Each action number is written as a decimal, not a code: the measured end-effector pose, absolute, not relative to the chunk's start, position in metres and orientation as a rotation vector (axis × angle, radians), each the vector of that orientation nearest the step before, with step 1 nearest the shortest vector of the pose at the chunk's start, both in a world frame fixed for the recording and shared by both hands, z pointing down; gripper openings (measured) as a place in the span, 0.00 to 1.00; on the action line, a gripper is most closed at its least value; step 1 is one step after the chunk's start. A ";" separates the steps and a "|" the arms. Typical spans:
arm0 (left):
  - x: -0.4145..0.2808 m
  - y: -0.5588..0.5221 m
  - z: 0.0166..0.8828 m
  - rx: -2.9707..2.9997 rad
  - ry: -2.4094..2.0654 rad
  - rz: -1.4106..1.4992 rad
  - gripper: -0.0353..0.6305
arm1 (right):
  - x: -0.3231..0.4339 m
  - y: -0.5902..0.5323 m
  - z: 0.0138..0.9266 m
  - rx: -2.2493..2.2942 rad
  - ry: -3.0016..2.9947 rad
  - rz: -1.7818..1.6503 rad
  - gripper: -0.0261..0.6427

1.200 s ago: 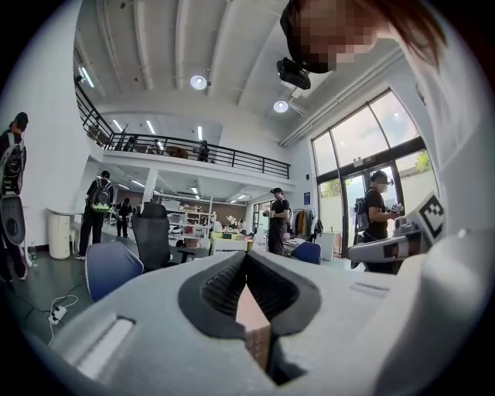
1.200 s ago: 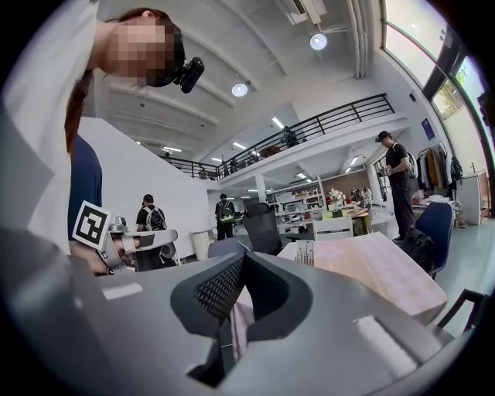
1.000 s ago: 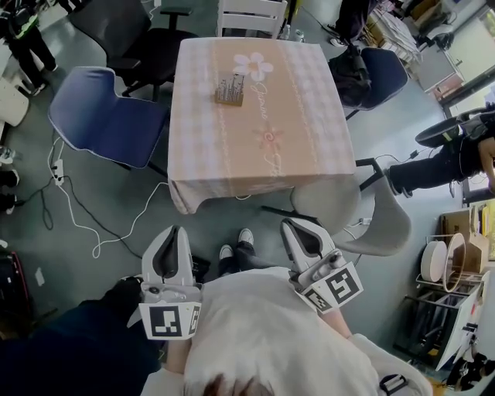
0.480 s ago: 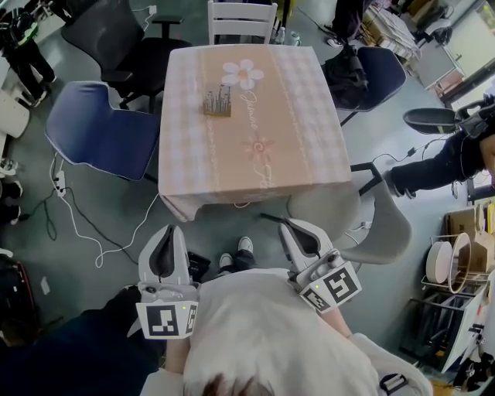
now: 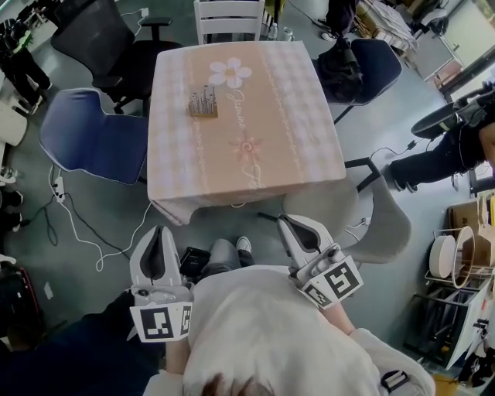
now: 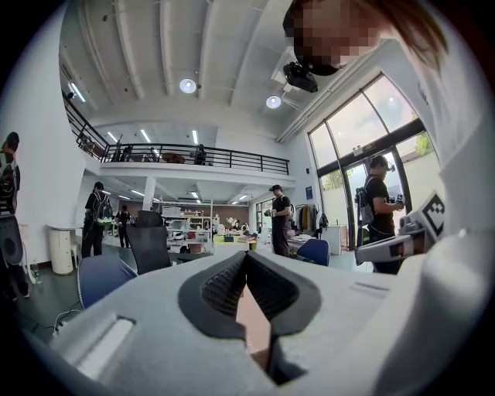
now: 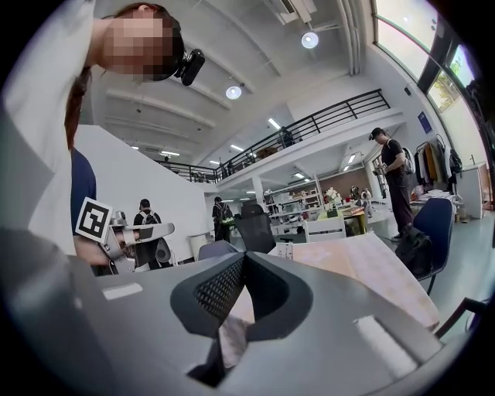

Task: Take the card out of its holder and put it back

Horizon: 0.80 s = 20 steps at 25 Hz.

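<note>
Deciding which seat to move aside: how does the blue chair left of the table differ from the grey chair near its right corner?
Colour: the blue chair is dark blue, the grey chair pale grey. Place: the blue chair stands along the table's left side, the grey chair off its near right corner, closer to the person. Both are empty shell seats close to the table.

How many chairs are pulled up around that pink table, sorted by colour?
Blue chairs: 2
Black office chair: 1
White chair: 1
Grey chair: 1
Total: 5 chairs
</note>
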<state>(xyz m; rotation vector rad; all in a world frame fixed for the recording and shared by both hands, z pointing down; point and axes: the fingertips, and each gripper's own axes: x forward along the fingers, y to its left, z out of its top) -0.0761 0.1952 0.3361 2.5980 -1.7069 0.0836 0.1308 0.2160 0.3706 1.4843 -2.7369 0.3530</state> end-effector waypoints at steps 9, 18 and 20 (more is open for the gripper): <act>-0.074 0.179 0.345 2.588 -1.654 0.070 0.05 | 0.135 0.204 0.373 1.543 -2.697 0.367 0.04; -0.095 0.129 0.347 2.601 -1.579 0.085 0.05 | 0.113 0.158 0.363 1.616 -2.654 0.376 0.04; -0.097 0.118 0.346 2.608 -1.559 0.085 0.05 | 0.106 0.149 0.361 1.625 -2.648 0.375 0.04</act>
